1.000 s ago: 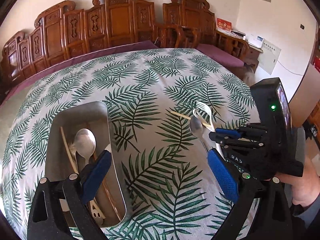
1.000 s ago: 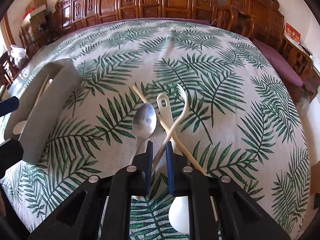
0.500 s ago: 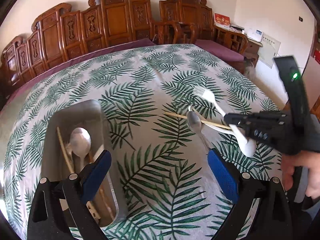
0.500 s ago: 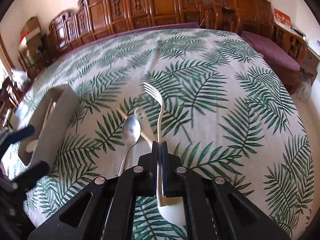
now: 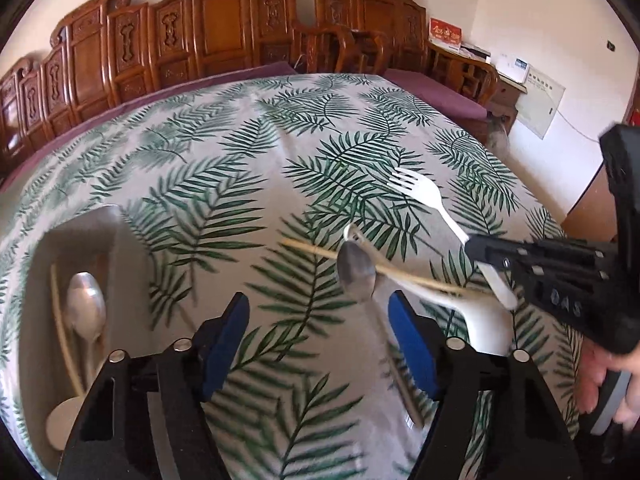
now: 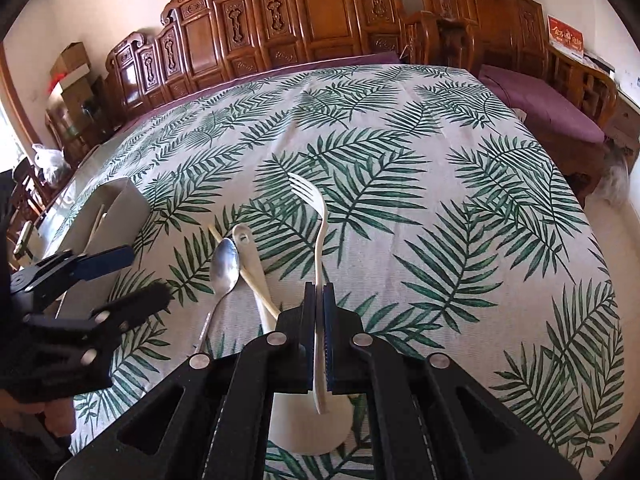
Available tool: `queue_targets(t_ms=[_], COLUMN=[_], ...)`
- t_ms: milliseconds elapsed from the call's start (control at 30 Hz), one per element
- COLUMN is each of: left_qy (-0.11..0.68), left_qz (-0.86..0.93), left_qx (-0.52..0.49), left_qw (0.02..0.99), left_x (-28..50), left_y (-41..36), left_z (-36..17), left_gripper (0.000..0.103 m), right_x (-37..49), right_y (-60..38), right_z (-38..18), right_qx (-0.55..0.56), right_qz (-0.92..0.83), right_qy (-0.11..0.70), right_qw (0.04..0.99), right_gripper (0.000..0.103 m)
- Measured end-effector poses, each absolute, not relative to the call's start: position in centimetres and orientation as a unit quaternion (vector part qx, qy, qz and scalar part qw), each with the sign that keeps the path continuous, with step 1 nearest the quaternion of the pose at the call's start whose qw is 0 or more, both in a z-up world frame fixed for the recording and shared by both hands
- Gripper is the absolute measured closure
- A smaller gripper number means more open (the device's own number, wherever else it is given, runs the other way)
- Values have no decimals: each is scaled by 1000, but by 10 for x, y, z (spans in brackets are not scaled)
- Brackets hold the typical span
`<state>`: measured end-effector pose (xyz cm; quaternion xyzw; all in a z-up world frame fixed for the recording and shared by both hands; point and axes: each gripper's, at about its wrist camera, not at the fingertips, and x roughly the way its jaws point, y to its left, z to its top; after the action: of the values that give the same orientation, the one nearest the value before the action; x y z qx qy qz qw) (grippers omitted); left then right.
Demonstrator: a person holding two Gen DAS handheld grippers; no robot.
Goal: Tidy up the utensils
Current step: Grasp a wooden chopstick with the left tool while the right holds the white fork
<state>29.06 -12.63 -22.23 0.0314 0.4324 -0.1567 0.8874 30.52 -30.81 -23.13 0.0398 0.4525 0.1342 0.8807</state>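
My right gripper [image 6: 319,300] is shut on the handle of a white plastic fork [image 6: 316,216] and holds it above the table; the fork also shows in the left wrist view [image 5: 424,200], with the right gripper [image 5: 480,250] at the right. My left gripper [image 5: 318,332] is open and empty over the cloth; it shows at the left in the right wrist view [image 6: 136,276]. On the cloth lie a metal spoon [image 5: 356,276] [image 6: 224,268], a white ladle [image 6: 256,276] and a wooden chopstick [image 5: 312,249]. The grey tray [image 5: 116,248] [image 6: 116,208] holds a metal spoon [image 5: 86,312] and chopsticks.
The table carries a palm-leaf cloth [image 6: 440,200]. Carved wooden chairs [image 6: 320,12] line the far edge and the right side. A purple-cushioned bench [image 6: 552,104] stands to the right of the table.
My right gripper closed on the white fork and lifted it off the cloth. My left gripper moved right, away from the tray toward the loose utensils, and its jaws narrowed.
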Motion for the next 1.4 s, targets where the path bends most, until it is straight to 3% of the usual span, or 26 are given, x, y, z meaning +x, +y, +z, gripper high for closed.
queue_targets(t_ms=[167, 367, 500, 567, 833, 933, 1400], left_qy=[443, 455, 462, 461, 453, 448, 420], left_qz=[-165, -175, -176, -176, -175, -176, -169], left_qx=[13, 6, 7, 3, 29, 35, 47], left_qw=[881, 873, 869, 870, 874, 876, 890], left_x=[309, 324, 328, 329, 323, 318, 296], left_y=[-137, -146, -148, -147, -152, -152, -143], left_z=[-233, -244, -250, -251, -246, -241, -203], left_gripper=[40, 53, 66, 67, 96, 101, 103], right_x=[307, 308, 309, 309, 310, 310, 302], right_y=[-309, -313, -314, -315, -314, -314, -305], right_z=[-236, -238, -240, -240, -241, -240, -230], right_qx=[39, 47, 53, 57, 63, 64, 68], right_qz=[136, 136, 136, 136, 139, 140, 150], right_qy=[457, 458, 460, 460, 461, 461, 445], right_qw=[878, 877, 876, 875, 874, 874, 880], right_gripper=[99, 99, 98, 98, 98, 98, 98])
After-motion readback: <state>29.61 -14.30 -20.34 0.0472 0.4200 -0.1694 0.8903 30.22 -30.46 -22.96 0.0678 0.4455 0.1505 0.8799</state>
